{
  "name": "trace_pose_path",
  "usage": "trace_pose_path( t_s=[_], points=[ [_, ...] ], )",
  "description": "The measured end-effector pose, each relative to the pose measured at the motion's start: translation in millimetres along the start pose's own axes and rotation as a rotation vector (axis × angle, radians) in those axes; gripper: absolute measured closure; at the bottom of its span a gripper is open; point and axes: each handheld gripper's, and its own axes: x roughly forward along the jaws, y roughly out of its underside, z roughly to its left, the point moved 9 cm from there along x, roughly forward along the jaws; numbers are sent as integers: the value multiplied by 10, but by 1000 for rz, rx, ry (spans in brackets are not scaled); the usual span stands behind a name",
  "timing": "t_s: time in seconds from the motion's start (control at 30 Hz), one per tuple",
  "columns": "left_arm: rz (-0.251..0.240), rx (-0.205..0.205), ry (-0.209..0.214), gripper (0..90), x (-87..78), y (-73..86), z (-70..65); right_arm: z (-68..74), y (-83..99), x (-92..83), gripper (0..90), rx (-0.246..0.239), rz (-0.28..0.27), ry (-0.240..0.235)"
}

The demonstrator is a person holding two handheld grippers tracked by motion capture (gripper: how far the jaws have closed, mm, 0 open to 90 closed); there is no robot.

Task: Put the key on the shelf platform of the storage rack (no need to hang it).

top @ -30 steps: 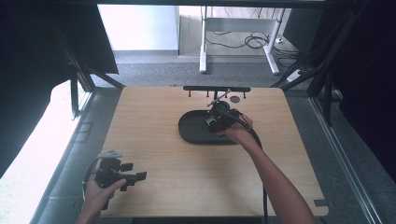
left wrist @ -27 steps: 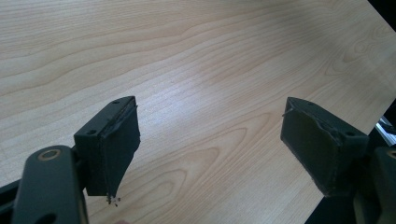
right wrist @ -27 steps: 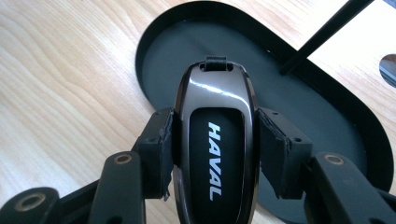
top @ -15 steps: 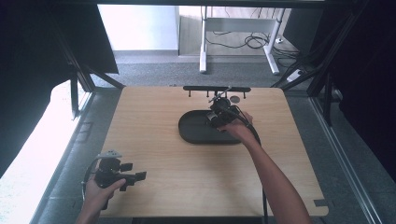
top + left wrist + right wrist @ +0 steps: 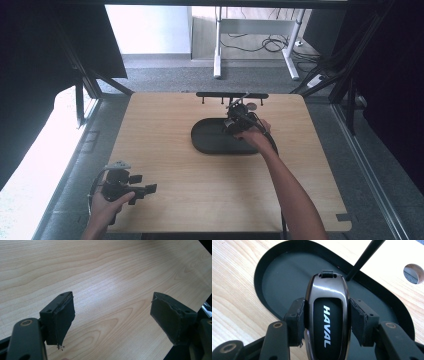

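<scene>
A glossy dark car key fob with white HAVAL lettering is clamped between the pads of my right gripper, which is shut on it. It hangs just above a black oval tray. In the high view the right gripper sits over the right end of the tray, near the table's far middle. My left gripper rests at the near left corner of the table. Its jaws stand wide open in the left gripper view, with bare wood between them.
A black rack with small hooks stands along the table's far edge behind the tray; one thin black rod of it crosses the right gripper view. A round hole is cut in the tabletop beside the tray.
My right hand has carried the fob slightly toward the far right end of the tray and lower. The left hand has stayed put.
</scene>
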Motion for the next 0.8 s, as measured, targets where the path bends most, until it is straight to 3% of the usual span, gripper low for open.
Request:
trace_pose_path(
  t_s=[0.8],
  points=[
    [-2, -2, 0, 199, -7, -1, 8, -102, 83, 344, 493, 33, 12, 30]
  ],
)
